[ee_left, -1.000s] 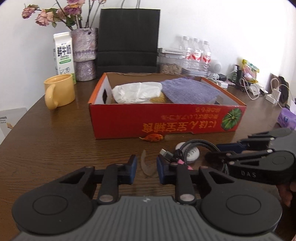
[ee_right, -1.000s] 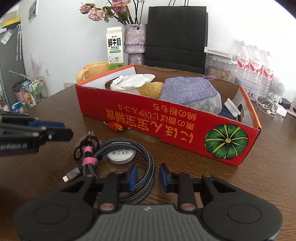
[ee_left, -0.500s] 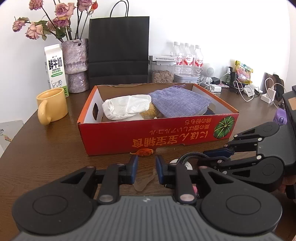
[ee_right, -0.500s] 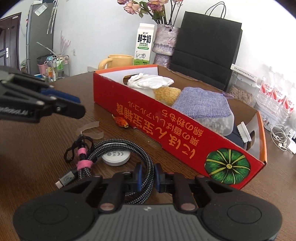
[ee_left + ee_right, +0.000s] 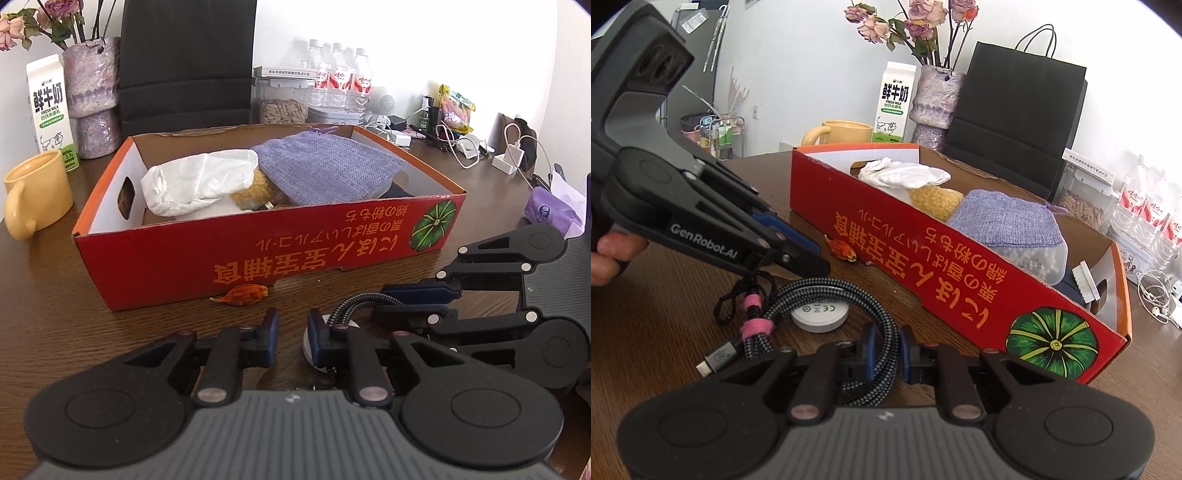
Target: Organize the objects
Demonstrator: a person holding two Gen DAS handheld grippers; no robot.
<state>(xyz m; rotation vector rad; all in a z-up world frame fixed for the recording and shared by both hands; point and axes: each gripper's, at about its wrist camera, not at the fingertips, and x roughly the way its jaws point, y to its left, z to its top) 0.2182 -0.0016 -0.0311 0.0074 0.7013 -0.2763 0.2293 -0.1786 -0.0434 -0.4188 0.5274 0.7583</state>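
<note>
The braided cable (image 5: 882, 354) is clamped by the right gripper (image 5: 884, 354); being limp, it is best gripped at the coil. The left gripper (image 5: 291, 338) fingers are narrowing, empty.

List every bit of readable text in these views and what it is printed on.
"GenRobot.AI": side of the left gripper.
"鲜牛奶" and "FRESH MILK": milk carton; its smaller print is unreadable.
Large orange Japanese lettering, upside down: red box; I cannot transcribe it reliably.
Marks on the white puck and the water bottle labels: too small.
</note>
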